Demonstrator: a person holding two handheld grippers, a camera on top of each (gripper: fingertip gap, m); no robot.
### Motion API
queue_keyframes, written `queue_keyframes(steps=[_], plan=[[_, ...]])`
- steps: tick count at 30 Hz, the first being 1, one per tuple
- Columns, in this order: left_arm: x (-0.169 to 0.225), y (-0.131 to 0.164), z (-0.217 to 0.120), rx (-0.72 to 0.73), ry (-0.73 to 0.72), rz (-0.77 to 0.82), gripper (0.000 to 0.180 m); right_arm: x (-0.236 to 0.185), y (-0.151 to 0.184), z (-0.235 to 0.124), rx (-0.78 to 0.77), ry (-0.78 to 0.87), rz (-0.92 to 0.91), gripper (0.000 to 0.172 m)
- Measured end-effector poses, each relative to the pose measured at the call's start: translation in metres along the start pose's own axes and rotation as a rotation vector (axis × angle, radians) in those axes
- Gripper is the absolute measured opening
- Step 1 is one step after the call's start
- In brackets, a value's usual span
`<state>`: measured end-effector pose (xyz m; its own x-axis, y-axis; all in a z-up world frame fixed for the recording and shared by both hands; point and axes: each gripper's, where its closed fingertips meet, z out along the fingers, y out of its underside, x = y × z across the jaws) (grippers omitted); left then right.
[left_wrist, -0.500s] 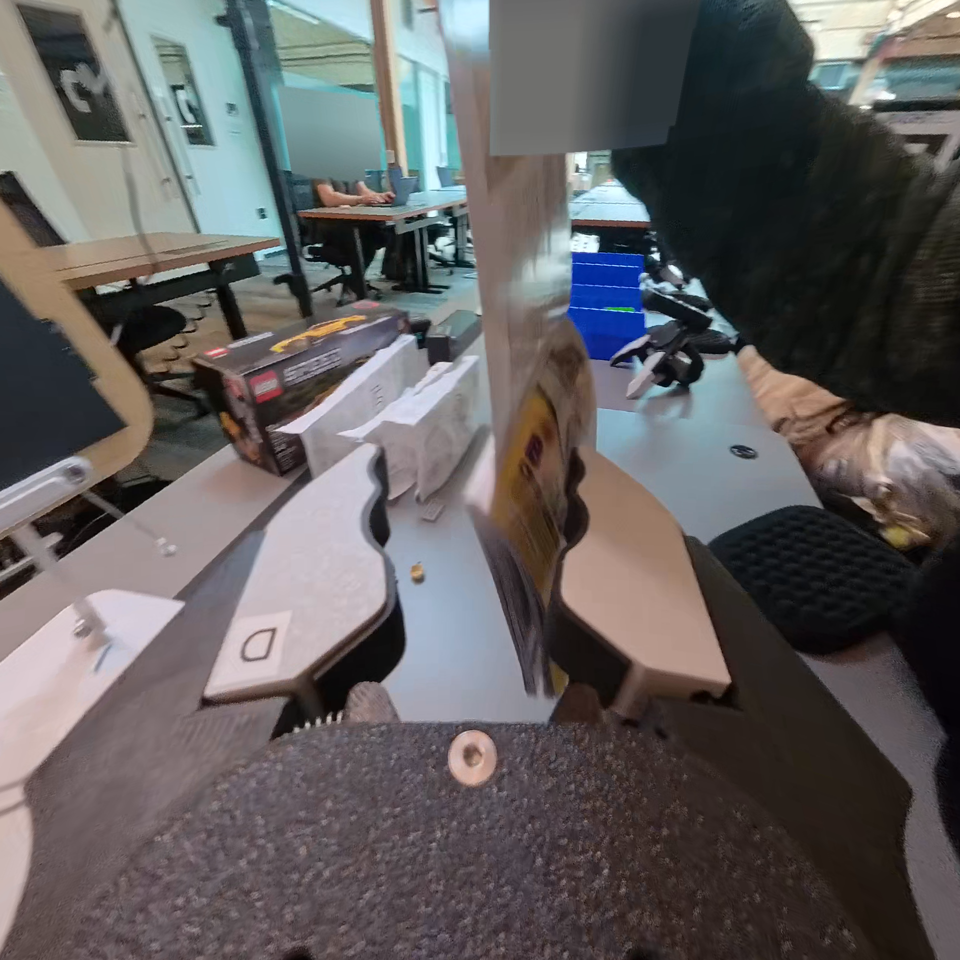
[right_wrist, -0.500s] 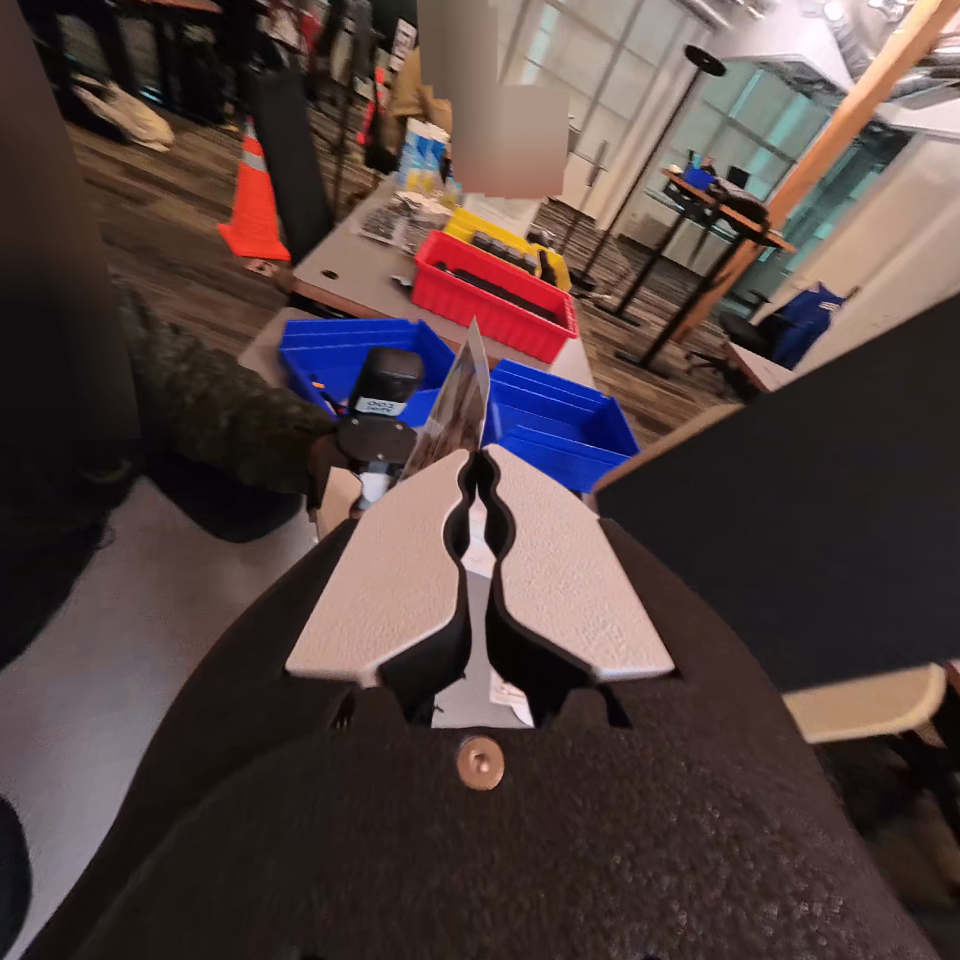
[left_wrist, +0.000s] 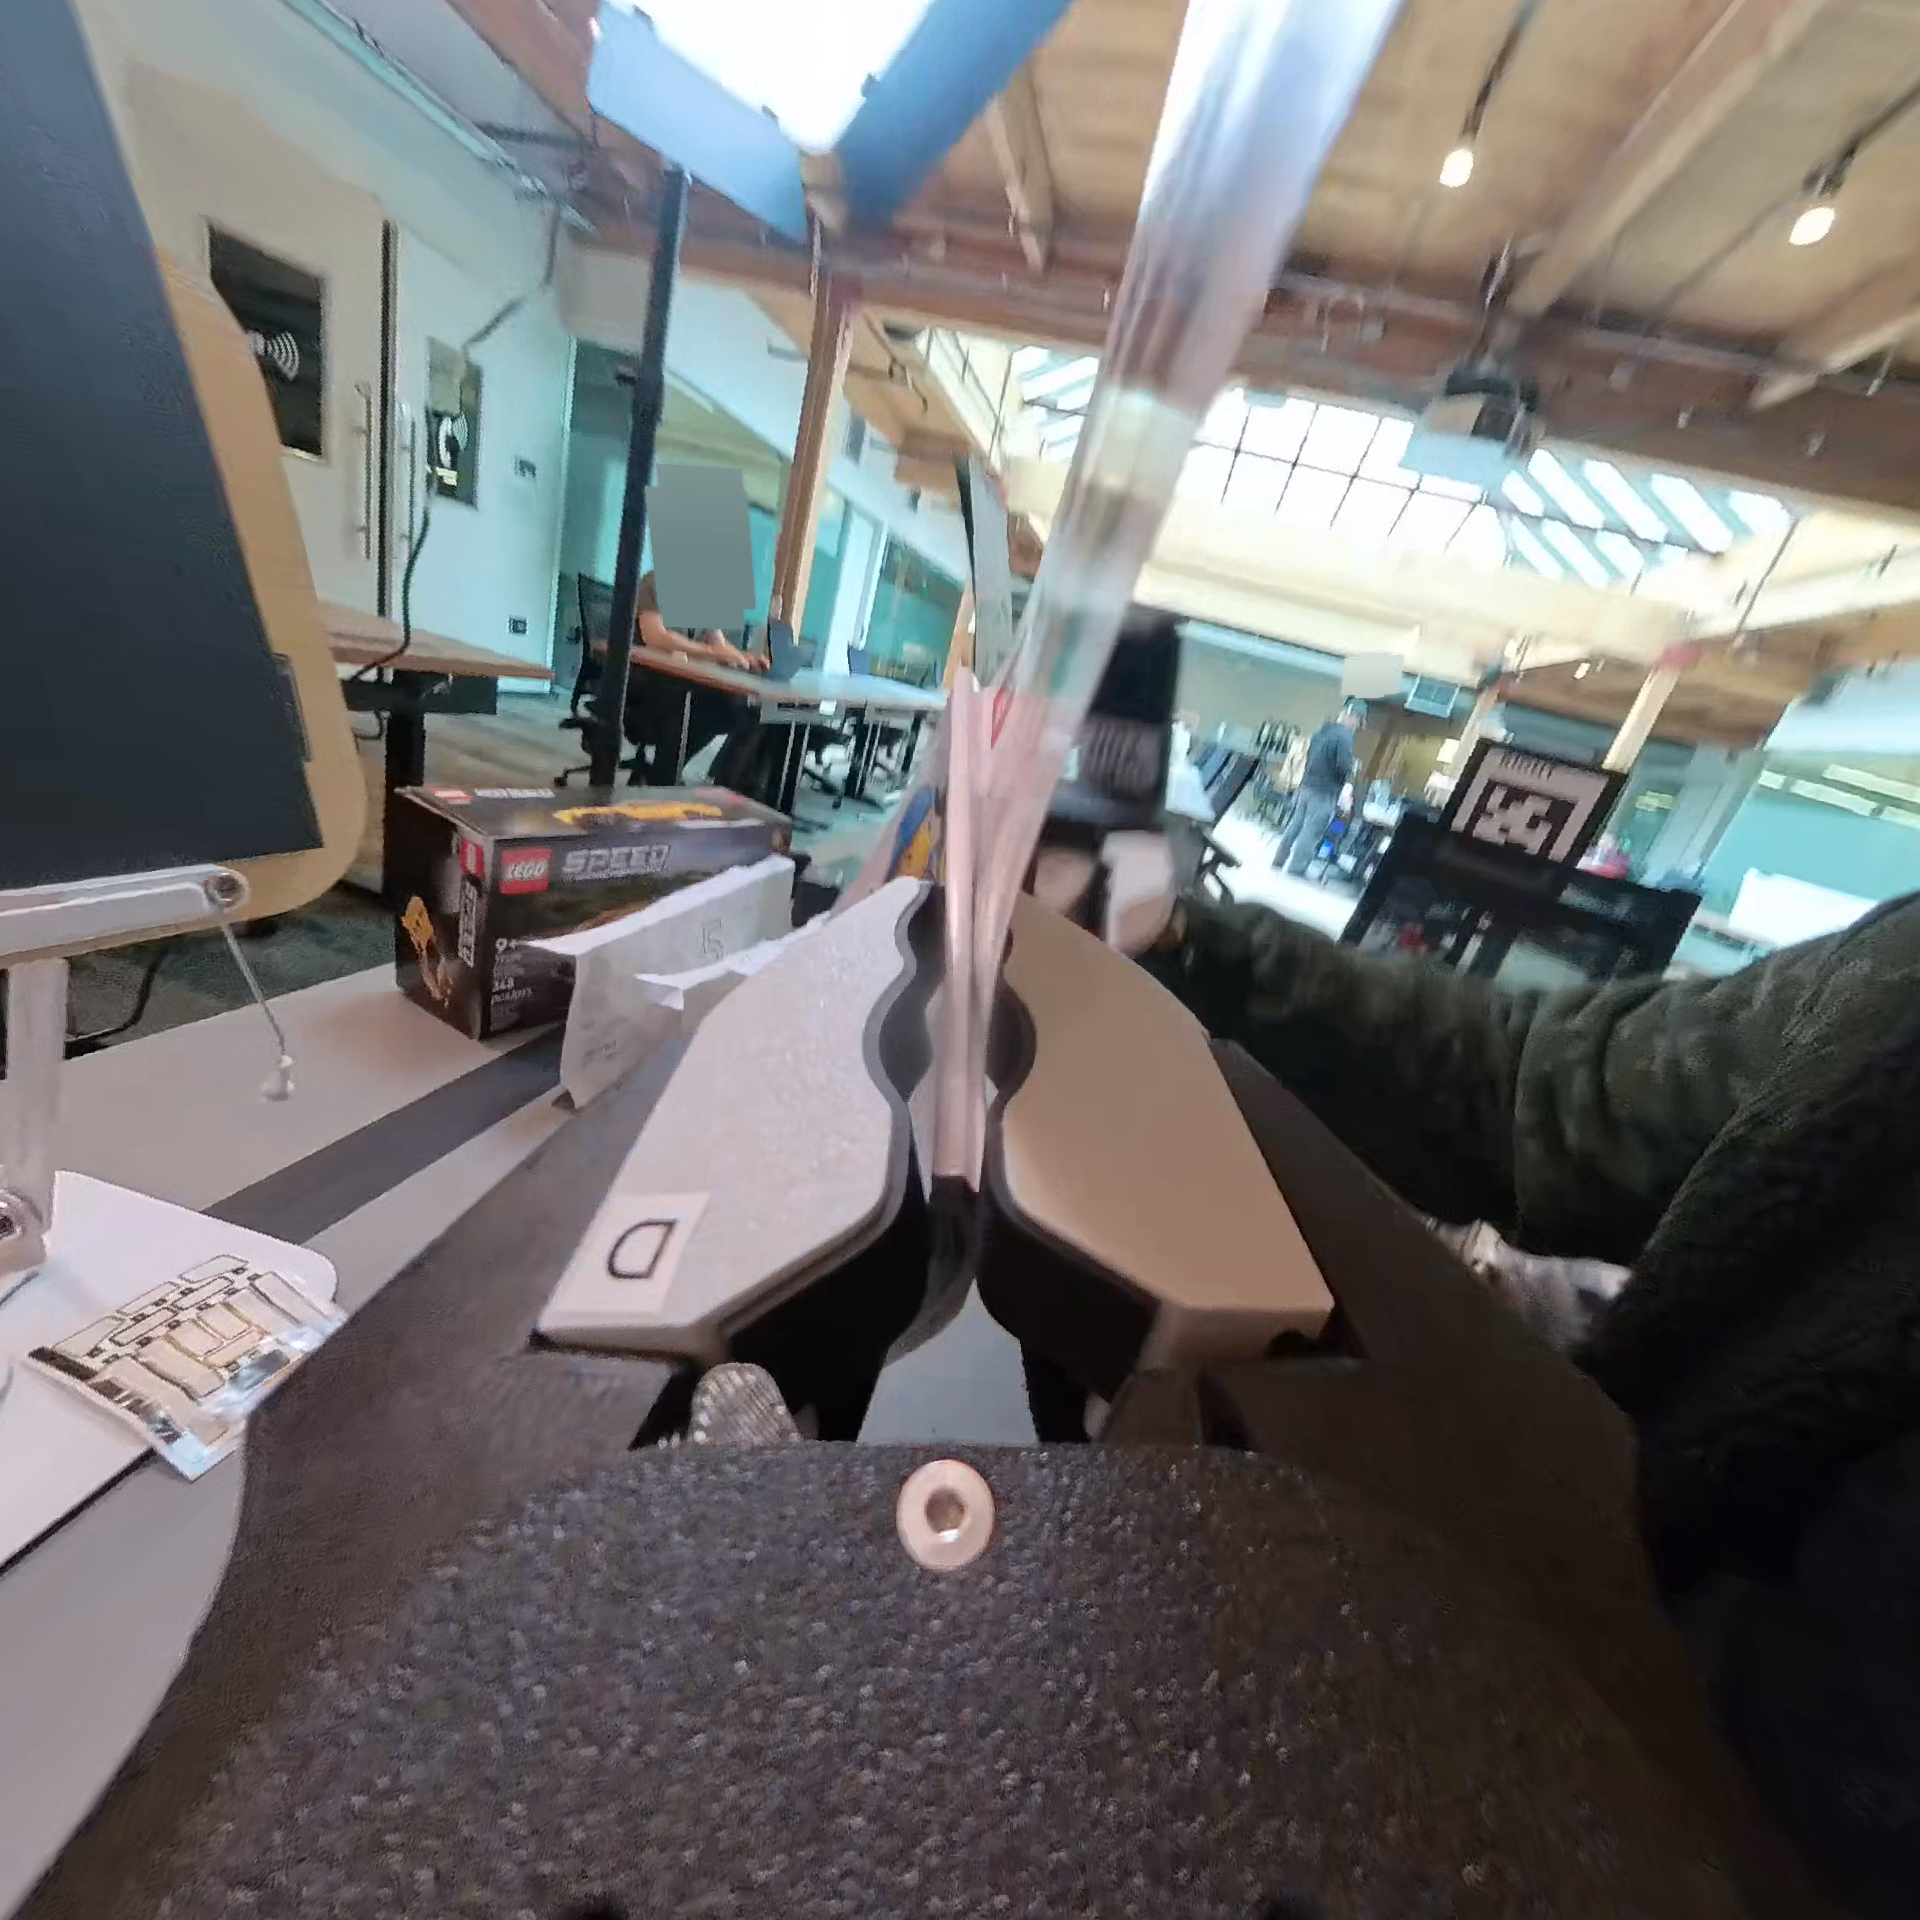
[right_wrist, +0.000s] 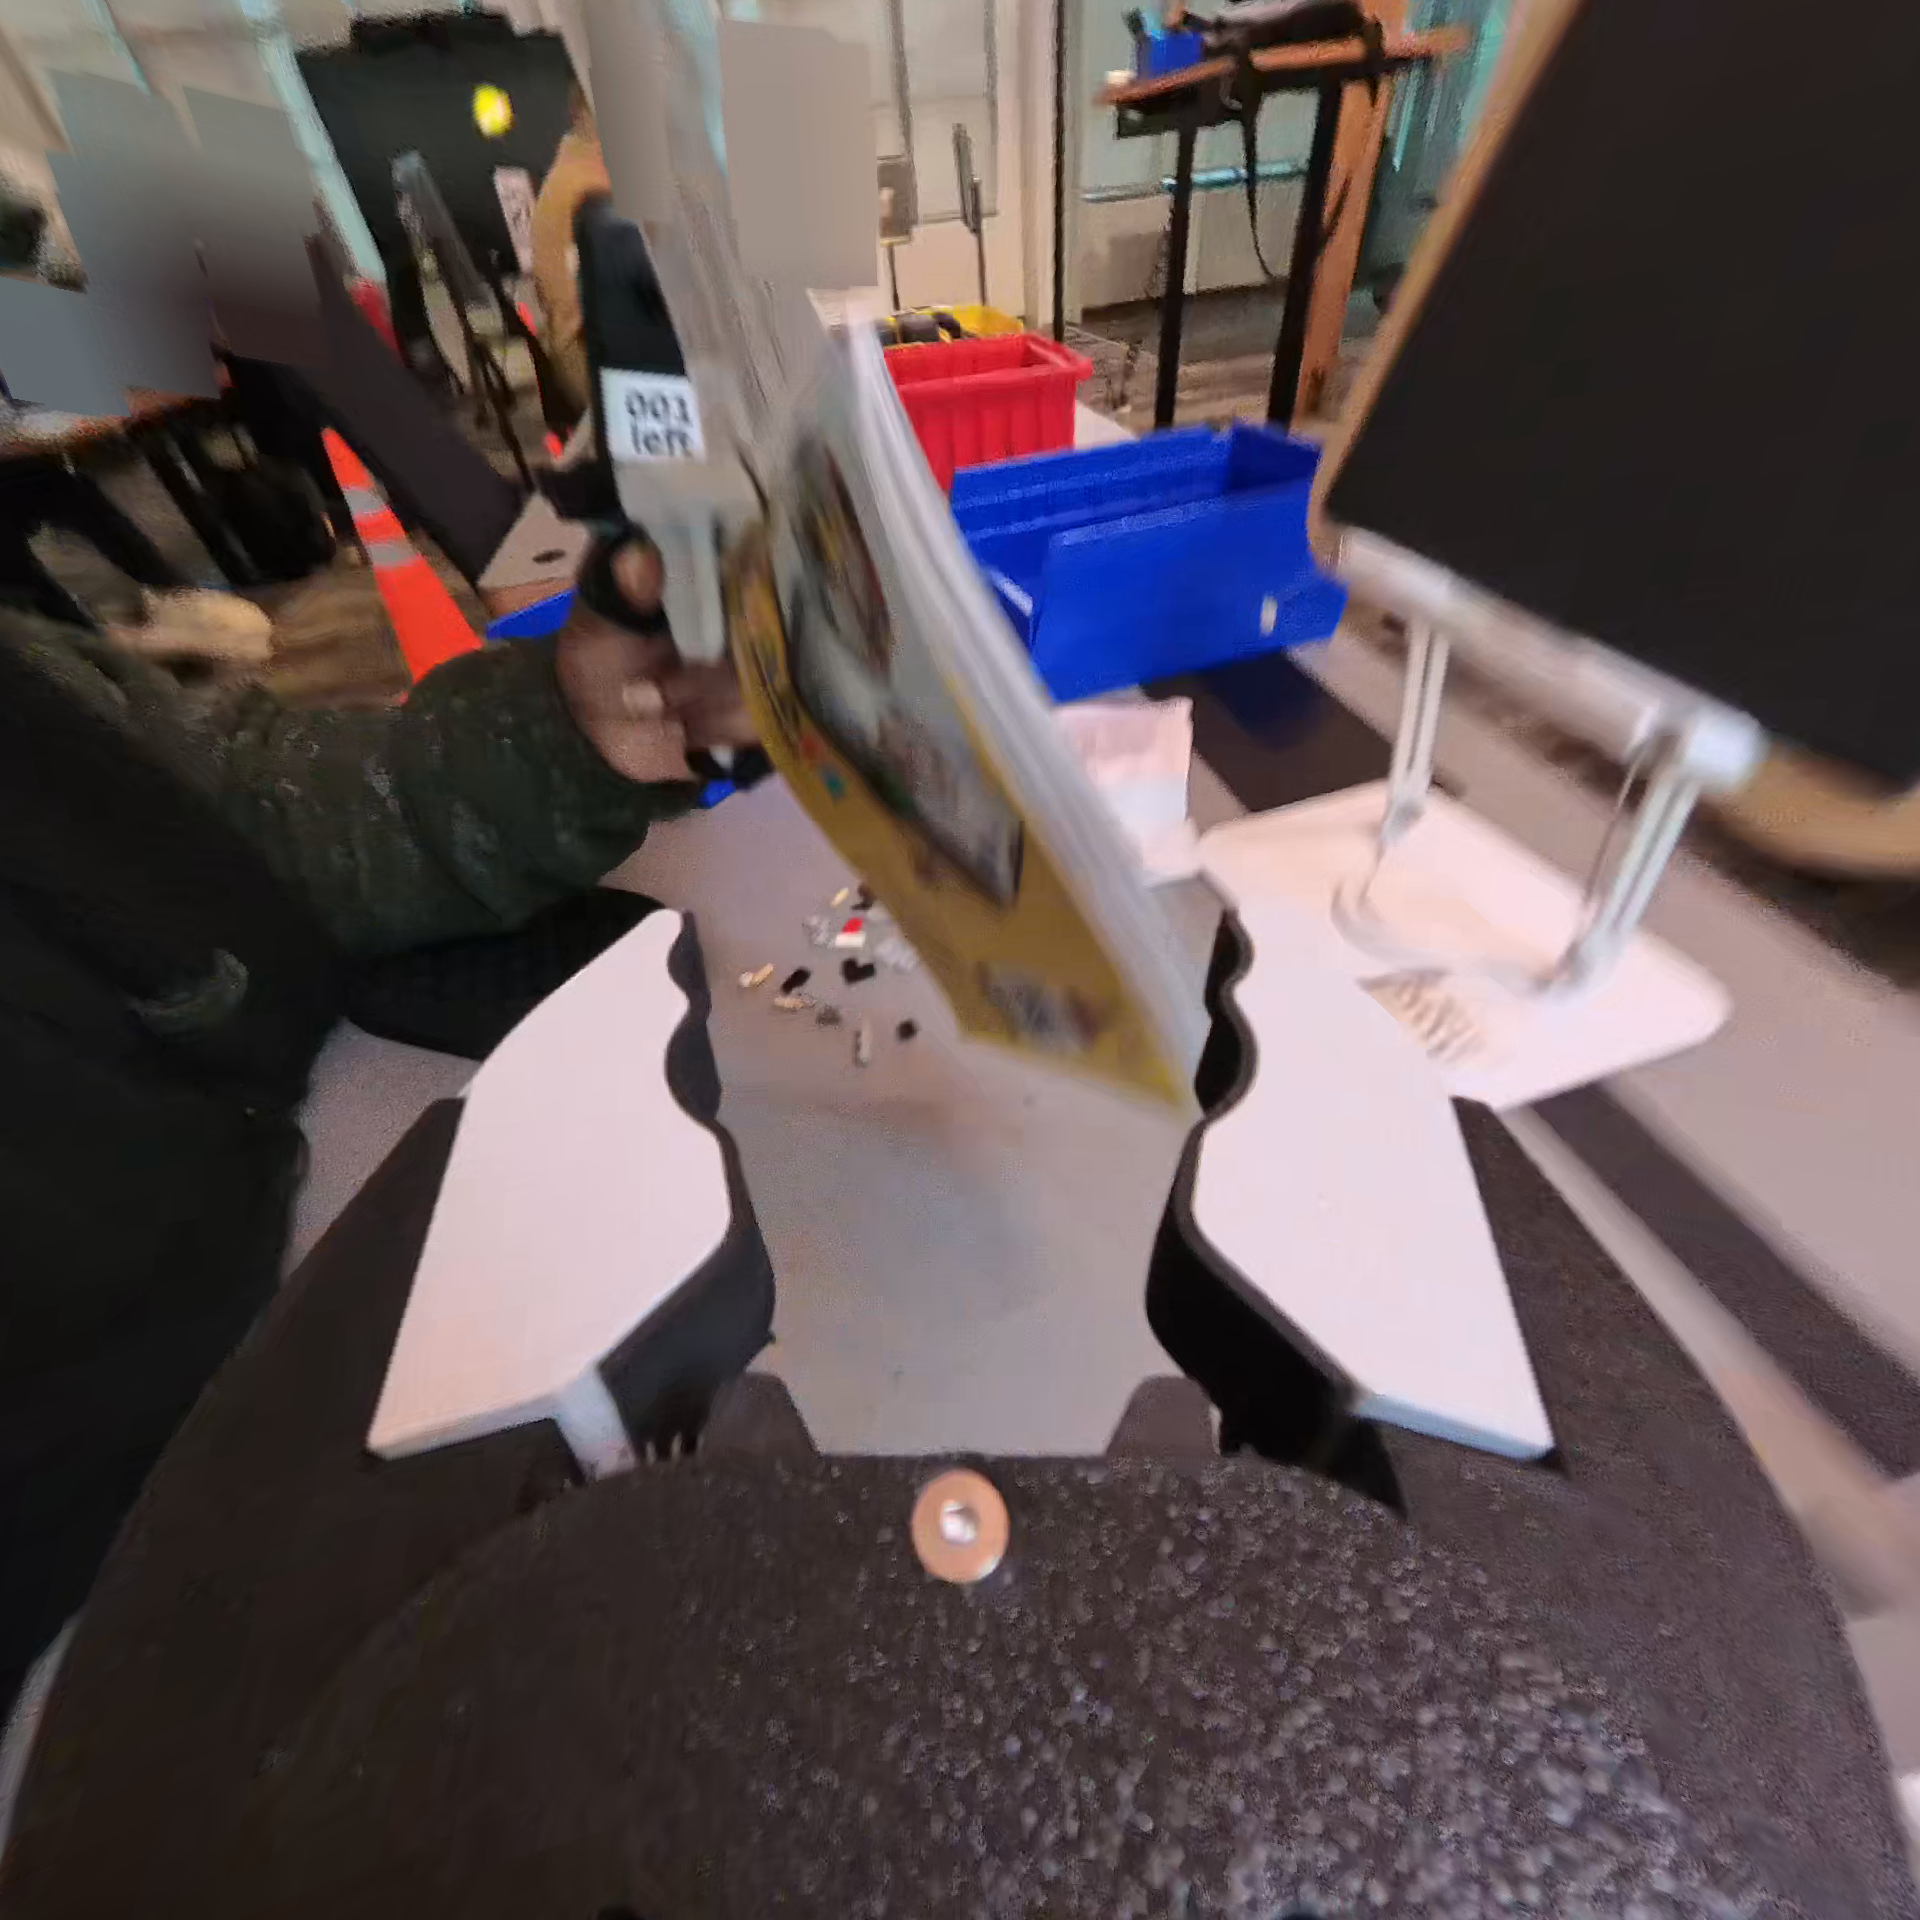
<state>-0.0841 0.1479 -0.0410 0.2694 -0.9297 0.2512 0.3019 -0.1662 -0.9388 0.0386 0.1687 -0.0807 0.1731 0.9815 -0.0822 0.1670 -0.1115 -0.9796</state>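
Note:
My left gripper (left_wrist: 961, 904) is shut on a yellow picture booklet (left_wrist: 971, 821) in a clear sleeve, which stands edge-on between its pads and rises out of the top of the view. The right wrist view shows that gripper (right_wrist: 675, 561) holding the booklet (right_wrist: 914, 779) tilted above the grey table (right_wrist: 935, 1195). My right gripper (right_wrist: 951, 925) is wide open. The booklet's lower corner hangs close to its right finger (right_wrist: 1340, 1143), and the left finger (right_wrist: 561, 1195) is well clear of it. Small loose bricks (right_wrist: 831, 987) lie on the table under the booklet.
A black toy box (left_wrist: 561, 883) and white paper bags (left_wrist: 665, 966) sit at the table's left. Blue bins (right_wrist: 1143, 540) and a red bin (right_wrist: 987, 395) stand behind. A dark panel on a wire stand (right_wrist: 1662, 364) with a white base (right_wrist: 1455, 935) is at right. A dark-sleeved arm (left_wrist: 1662, 1091) reaches across.
My right gripper, shut on the booklet before, has opened and let go. My left gripper has closed on the booklet and tilted upward with it.

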Motion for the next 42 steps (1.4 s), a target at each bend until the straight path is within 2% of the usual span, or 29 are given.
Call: queue_keyframes(steps=[4,6,8,9,10,11,12,14,17,24,25,29,33,35,36,37,40,42], plan=[[-0.004,-0.012,-0.013,0.099,0.067,-0.099,0.006,0.021,0.075,0.016,0.087,0.073,0.218,0.092],[-0.001,-0.015,-0.014,0.128,0.103,-0.125,0.006,0.024,0.089,0.033,0.129,0.042,0.310,0.091],[0.001,-0.016,-0.013,0.153,0.127,-0.155,0.006,0.017,0.088,0.052,0.159,-0.044,0.374,0.087],[0.001,-0.016,-0.014,0.163,0.133,-0.168,0.006,0.011,0.079,0.058,0.200,-0.105,0.392,0.078],[0.001,-0.016,-0.014,0.172,0.136,-0.178,0.006,0.001,0.068,0.061,0.248,-0.200,0.393,0.054],[-0.001,-0.017,-0.016,0.185,0.136,-0.186,0.006,-0.009,0.055,0.060,0.298,-0.287,0.383,0.014],[-0.005,-0.020,-0.021,0.213,0.126,-0.196,0.006,-0.009,0.045,0.059,0.339,-0.300,0.365,0.003],[-0.026,-0.021,-0.030,0.214,0.034,-0.200,0.006,-0.007,0.037,0.057,0.301,-0.324,0.349,0.003],[-0.058,-0.012,-0.042,0.146,-0.113,-0.143,0.007,0.008,0.030,0.054,0.189,-0.251,0.293,0.004],[-0.118,-0.045,-0.095,0.185,-0.410,-0.071,0.008,0.049,0.012,0.034,-0.040,-0.123,0.229,0.004],[-0.124,-0.042,-0.098,0.126,-0.440,-0.050,0.000,0.051,0.008,0.032,-0.052,-0.129,0.217,0.004],[-0.155,-0.016,-0.100,-0.194,-0.599,0.098,0.000,0.063,0.000,0.034,-0.149,-0.118,0.144,0.004],[-0.158,0.003,-0.084,-0.312,-0.573,0.093,0.000,0.066,-0.012,0.033,-0.244,-0.119,0.057,0.004],[-0.163,0.010,-0.079,-0.300,-0.570,0.079,0.000,0.065,-0.019,0.031,-0.273,-0.119,0.027,0.004],[-0.168,0.013,-0.080,-0.295,-0.582,0.070,0.015,0.063,-0.023,0.031,-0.275,-0.127,0.019,0.004],[-0.175,0.016,-0.082,-0.280,-0.600,0.053,0.050,0.060,-0.027,0.030,-0.280,-0.133,0.007,0.003],[-0.198,0.018,-0.102,-0.235,-0.672,-0.003,0.077,0.052,-0.034,0.029,-0.299,-0.141,-0.040,0.004],[-0.202,0.020,-0.109,-0.225,-0.640,-0.035,0.087,0.045,-0.038,0.028,-0.298,-0.157,-0.064,0.004]])
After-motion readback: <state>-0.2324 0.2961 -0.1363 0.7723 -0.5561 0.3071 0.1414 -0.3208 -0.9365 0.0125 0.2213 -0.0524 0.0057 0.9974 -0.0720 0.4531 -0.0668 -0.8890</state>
